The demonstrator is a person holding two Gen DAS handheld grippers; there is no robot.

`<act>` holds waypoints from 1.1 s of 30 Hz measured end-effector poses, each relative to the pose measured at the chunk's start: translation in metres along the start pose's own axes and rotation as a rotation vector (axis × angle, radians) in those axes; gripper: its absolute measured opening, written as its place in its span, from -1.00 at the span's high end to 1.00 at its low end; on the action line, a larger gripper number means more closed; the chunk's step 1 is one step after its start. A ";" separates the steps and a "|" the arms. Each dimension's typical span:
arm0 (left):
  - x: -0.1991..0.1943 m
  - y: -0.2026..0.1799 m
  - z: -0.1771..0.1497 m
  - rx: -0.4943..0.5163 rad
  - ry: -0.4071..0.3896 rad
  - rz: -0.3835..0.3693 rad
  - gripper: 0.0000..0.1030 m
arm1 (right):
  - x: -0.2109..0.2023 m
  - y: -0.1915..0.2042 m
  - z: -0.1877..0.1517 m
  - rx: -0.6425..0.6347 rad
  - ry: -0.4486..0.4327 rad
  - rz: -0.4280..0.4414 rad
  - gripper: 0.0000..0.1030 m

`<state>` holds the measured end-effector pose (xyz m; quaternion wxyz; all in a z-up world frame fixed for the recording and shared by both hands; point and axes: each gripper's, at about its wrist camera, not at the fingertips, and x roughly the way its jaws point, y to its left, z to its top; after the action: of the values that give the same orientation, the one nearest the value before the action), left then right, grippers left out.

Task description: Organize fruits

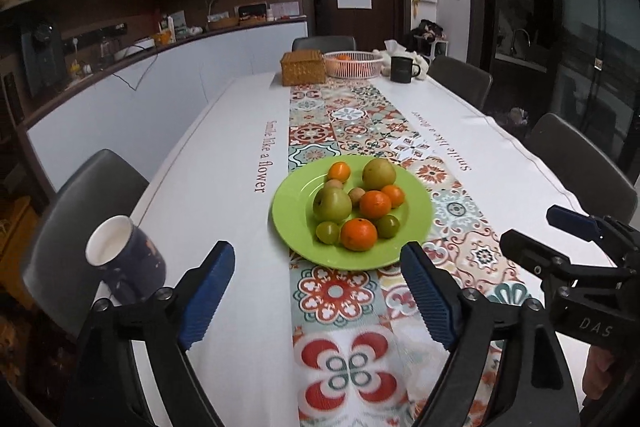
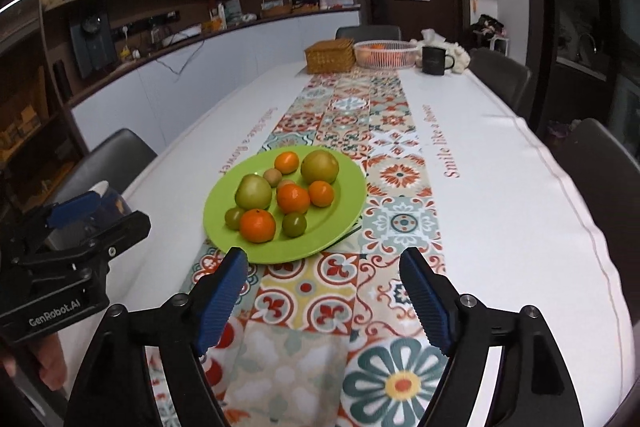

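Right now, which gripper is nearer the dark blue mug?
Left. The left gripper hangs open just right of the mug; the right gripper sits farther right, beyond the green plate.

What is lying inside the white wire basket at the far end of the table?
Inside the white wire basket, orange fruit shows above the rim. Its wall hides how many, and anything beneath.

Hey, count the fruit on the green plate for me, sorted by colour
On the green plate:
Orange tangerines: 4
Large green fruits: 2
Small green fruits: 2
Small brown fruits: 2
Total: 10
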<state>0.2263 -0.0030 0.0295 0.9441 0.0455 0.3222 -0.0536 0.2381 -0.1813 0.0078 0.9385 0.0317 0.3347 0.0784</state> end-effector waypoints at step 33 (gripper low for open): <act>-0.148 -0.021 -0.064 -0.030 -0.124 0.079 -1.00 | -0.150 0.015 -0.064 -0.056 -0.180 -0.064 -0.80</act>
<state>0.0683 -0.0054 0.0683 0.9641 0.0406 0.2619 -0.0141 0.0814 -0.1917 0.0538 0.9673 0.0014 0.2477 0.0545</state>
